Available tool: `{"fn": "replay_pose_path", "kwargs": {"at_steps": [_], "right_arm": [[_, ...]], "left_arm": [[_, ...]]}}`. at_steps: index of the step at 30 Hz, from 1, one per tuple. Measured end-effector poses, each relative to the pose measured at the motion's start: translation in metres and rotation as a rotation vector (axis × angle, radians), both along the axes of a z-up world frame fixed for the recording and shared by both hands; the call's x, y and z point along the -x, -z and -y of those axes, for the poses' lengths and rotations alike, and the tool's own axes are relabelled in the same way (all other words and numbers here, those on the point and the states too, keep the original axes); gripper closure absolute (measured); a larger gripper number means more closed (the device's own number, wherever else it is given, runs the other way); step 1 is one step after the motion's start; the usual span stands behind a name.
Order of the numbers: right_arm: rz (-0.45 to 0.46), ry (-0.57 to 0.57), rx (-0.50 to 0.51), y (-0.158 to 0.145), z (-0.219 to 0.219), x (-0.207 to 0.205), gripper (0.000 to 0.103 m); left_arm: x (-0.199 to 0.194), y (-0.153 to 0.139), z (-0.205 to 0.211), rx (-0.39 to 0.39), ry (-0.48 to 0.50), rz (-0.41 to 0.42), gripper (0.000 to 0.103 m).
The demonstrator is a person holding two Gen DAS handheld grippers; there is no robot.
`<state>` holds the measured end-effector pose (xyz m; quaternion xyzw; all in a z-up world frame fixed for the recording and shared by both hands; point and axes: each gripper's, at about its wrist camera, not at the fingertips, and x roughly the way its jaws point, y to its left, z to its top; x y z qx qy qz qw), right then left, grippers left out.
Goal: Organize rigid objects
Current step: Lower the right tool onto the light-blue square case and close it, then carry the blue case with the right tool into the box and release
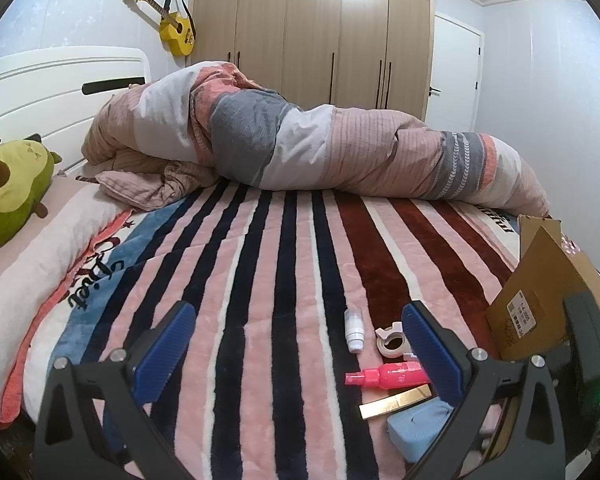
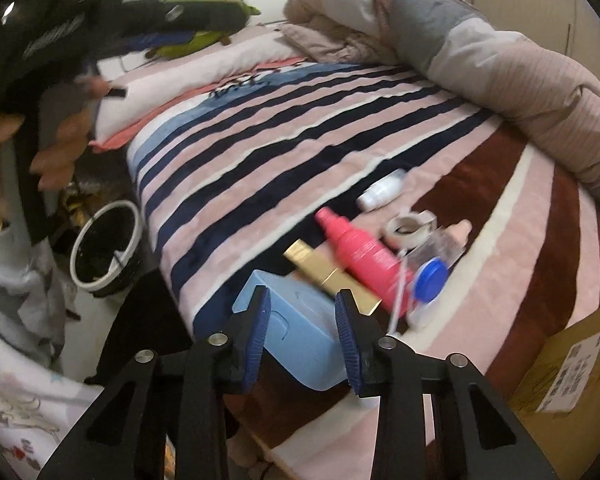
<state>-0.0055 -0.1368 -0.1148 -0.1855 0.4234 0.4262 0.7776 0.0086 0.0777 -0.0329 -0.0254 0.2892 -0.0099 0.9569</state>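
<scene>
A: Right gripper (image 2: pixel 302 340) low over the bed edge, jaws parted either side of the pale blue plastic box (image 2: pixel 296 332). Touching? Can't tell, but it hasn't clamped.

B: And the left gripper (image 1: pixel 296 354) is spread wide, holding nothing, above the striped plush blanket (image 1: pixel 260 260).

A: Crowded pile there: gold rectangular tube (image 2: pixel 324 272) against the box, pink spray bottle (image 2: pixel 360 252) lying just beyond.

B: That's the danger. Closing now could nudge the tube, or tip the box off the edge.

A: Brown cardboard carton (image 1: pixel 540 292) waits at the right.
</scene>
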Motion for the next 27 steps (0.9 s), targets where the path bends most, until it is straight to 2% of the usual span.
{"fn": "replay_pose_path", "kwargs": {"at_steps": [3, 7, 9, 11, 16, 20, 27], "right_arm": [[0.031, -0.004, 0.018, 0.009, -0.002, 0.011, 0.048], [0.115, -0.028, 0.037, 0.018, -0.006, 0.025, 0.037], [0.160, -0.060, 0.066, 0.023, -0.011, 0.032, 0.028], [0.190, -0.083, 0.101, 0.030, -0.017, 0.035, 0.024], [0.207, -0.110, 0.175, 0.050, -0.027, 0.030, 0.024], [0.125, -0.092, 0.173, 0.056, -0.030, 0.017, 0.024], [0.114, -0.070, 0.237, 0.063, -0.029, 0.022, 0.024]], "left_arm": [[0.001, 0.000, 0.001, -0.003, -0.001, 0.000, 0.000], [0.003, 0.001, 0.002, -0.005, -0.006, -0.002, 0.000], [0.005, 0.001, 0.001, -0.004, -0.011, -0.003, 0.000], [0.007, 0.002, 0.000, 0.000, -0.015, -0.004, 0.000], [0.010, 0.003, -0.003, 0.001, -0.023, -0.013, 0.000], [0.011, 0.006, -0.006, 0.003, -0.023, -0.024, 0.000], [0.006, 0.021, -0.001, 0.012, 0.069, -0.090, 0.000]]}}
